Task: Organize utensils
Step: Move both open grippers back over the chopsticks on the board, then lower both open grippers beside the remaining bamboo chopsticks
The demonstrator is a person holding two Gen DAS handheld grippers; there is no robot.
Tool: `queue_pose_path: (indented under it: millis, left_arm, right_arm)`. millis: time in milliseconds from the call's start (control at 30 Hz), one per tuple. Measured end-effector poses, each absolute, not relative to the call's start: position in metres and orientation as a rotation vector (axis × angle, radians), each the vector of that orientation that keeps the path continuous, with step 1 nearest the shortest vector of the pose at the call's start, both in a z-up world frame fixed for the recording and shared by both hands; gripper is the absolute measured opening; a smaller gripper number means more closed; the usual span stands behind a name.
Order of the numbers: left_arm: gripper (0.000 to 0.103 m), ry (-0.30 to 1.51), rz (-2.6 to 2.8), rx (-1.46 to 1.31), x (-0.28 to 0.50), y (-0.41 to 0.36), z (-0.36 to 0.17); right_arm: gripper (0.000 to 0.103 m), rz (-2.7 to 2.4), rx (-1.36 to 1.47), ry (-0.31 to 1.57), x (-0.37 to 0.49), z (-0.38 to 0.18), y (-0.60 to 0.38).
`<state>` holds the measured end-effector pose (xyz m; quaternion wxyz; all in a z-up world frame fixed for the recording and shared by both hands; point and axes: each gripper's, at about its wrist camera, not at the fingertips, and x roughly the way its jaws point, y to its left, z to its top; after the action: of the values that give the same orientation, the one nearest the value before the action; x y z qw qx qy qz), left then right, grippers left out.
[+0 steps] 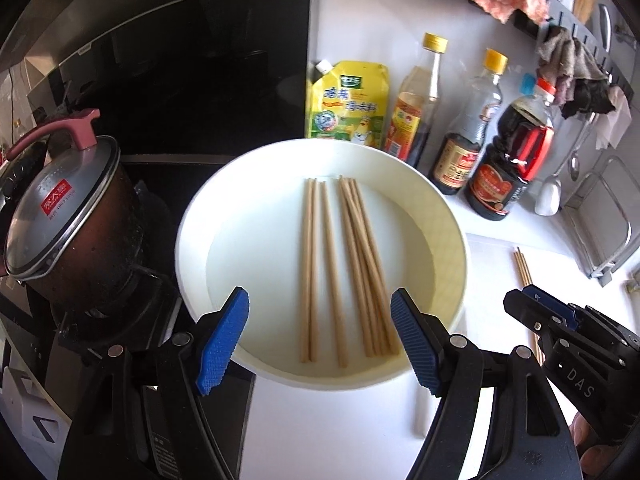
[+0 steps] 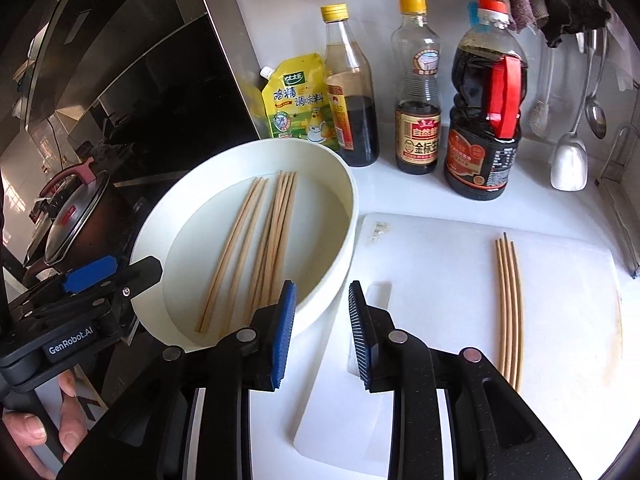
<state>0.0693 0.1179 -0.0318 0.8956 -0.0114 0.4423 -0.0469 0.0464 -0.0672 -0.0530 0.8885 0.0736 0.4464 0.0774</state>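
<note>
**Chopsticks split between bowl and cutting board**

Blue-padded tongs are seen closest in both views. The left tongs [image 1: 320,332] are spread wide over the near rim of the white bowl [image 1: 192,240], with nothing between the pads. The right tongs [image 2: 322,332] are parted too, more narrowly, and hold nothing; they hang over the near edge of the bowl and the corner of the cutting board [image 2: 440,264].

Two groups of chopsticks are counted. In the bowl, the loose chopsticks [image 1: 344,268] lie flat on the bottom: three on the left side, then a tighter bundle on the right whose exact number cannot be told because the sticks overlap. On the board, four chopsticks [image 2: 509,312] are laid side by side, touching, well apart from the bowl.

Both groups are laid with their long axis running from the near edge of the desk toward the back wall. Which ends are the tips cannot be told.

A white desk [image 2: 400,192] carries everything. Behind the bowl, one yellow pouch [image 2: 298,100] and three sauce bottles [image 2: 418,92] are lined along the wall. A lidded pot [image 1: 68,220] is set on the dark stove to the left, and ladles [image 2: 570,160] and cloths are hung at the right.
</note>
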Motion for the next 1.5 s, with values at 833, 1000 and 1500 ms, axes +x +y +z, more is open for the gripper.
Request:
queue_pose_path:
  millis: [833,1000,1500]
  left_arm:
    - [0.072,0.944,-0.257,0.012,0.028,-0.016,-0.042]
    - [0.075,0.961,-0.253,0.029,0.028,-0.03,-0.053]
    - [0.075,0.999,-0.244,0.06,0.032,-0.047,-0.079]
  right_arm:
    - [0.036,-0.022,0.173,0.95,-0.011,-0.072,-0.21]
    - [0.037,-0.028,0.165,0.971,-0.007,-0.096,-0.221]
    - [0.039,-0.041,0.161,1.022,0.011,-0.136,-0.225]
